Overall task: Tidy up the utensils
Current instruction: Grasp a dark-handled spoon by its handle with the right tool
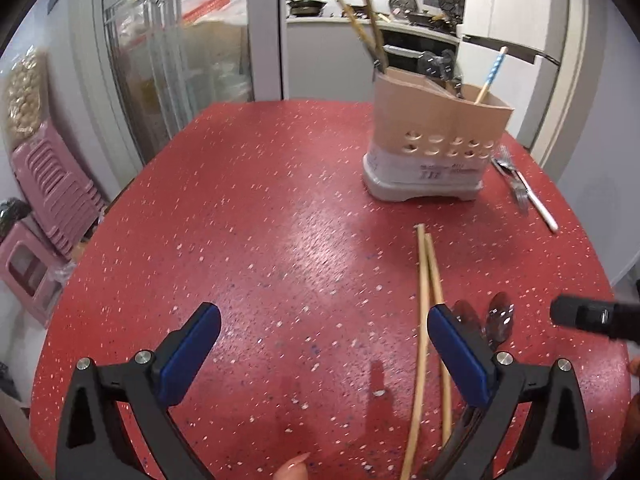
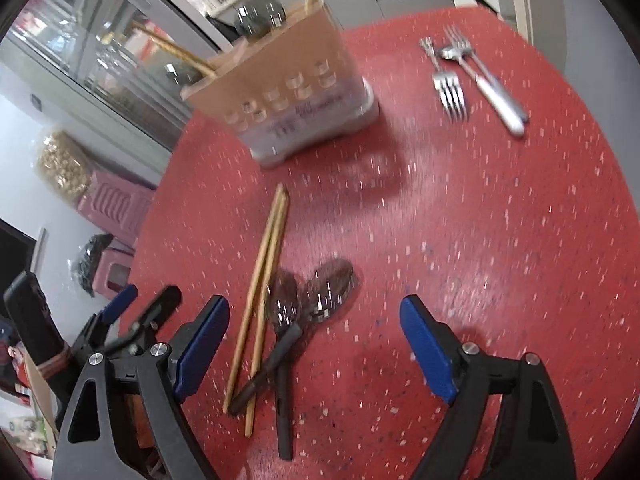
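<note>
Two pale wooden chopsticks (image 1: 424, 300) (image 2: 262, 284) lie side by side on the red speckled table (image 1: 260, 208) (image 2: 500, 240). Beside them lie two dark spoons (image 1: 500, 316) (image 2: 320, 292) with crossed black handles. My left gripper (image 1: 322, 314) (image 2: 146, 298) is open and empty, and the chopsticks run just inside its right finger (image 1: 456, 344). My right gripper (image 2: 314, 304) is open over the spoons without touching them. A tan utensil holder (image 1: 436, 136) (image 2: 288, 92) on a grey base stands further back, with chopsticks and dark utensils in it.
Two forks (image 1: 516, 184) (image 2: 452, 88) and a white-handled utensil (image 1: 540, 208) (image 2: 500, 100) lie right of the holder. Pink stools (image 1: 52, 208) stand off the table's left edge. A fingertip (image 1: 294, 470) shows at the bottom of the left wrist view.
</note>
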### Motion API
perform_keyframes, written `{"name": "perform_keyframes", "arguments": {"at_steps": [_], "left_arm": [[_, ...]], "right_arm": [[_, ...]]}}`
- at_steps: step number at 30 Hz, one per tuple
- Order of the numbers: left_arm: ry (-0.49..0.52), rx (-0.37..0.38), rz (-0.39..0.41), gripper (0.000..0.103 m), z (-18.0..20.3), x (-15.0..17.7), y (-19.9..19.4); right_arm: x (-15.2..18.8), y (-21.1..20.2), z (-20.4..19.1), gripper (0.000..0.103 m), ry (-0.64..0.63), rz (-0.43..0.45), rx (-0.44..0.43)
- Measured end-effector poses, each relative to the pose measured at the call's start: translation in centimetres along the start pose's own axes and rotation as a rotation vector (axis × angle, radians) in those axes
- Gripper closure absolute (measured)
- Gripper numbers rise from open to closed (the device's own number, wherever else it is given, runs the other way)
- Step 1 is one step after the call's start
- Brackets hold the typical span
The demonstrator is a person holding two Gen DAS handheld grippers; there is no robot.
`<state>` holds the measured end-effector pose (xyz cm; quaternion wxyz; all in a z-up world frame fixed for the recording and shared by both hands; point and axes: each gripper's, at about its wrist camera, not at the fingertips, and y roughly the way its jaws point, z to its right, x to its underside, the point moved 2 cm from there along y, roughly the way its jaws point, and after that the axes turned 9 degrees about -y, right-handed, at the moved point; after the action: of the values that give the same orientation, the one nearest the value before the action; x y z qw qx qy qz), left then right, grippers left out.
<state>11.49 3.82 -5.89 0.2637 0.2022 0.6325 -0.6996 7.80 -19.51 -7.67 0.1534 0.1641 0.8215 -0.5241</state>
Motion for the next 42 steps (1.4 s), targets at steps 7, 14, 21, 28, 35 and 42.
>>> {"name": "perform_keyframes", "arguments": {"at_steps": [7, 14, 21, 28, 35, 42], "left_arm": [[-0.007, -0.002, -0.043, 0.000, -2.0, 1.0, 3.7], [-0.023, 0.005, -0.049, 0.000, -2.9, 1.4, 5.7], [-0.029, 0.030, -0.071, 0.000, -3.0, 2.0, 7.2], [0.050, 0.085, -0.098, 0.000, -1.2, 2.0, 8.2], [0.142, 0.091, -0.135, 0.000, 2.2, 1.6, 10.0], [0.184, 0.083, -0.196, 0.001, 4.5, 0.7, 11.6]], "right_arm": [[1.0, 2.3, -1.1, 0.014, 0.016, -0.083, 0.021], [0.8, 4.4, -0.8, 0.035, 0.161, -0.117, -0.089], [0.2, 6.0, -2.0, 0.057, 0.179, -0.115, -0.100], [0.6, 6.8, -2.0, 0.091, 0.179, -0.115, -0.090], [0.5, 6.1, -1.6, 0.096, 0.117, -0.115, -0.040], [0.5, 6.0, -1.4, 0.097, 0.078, -0.127, -0.025]]}}
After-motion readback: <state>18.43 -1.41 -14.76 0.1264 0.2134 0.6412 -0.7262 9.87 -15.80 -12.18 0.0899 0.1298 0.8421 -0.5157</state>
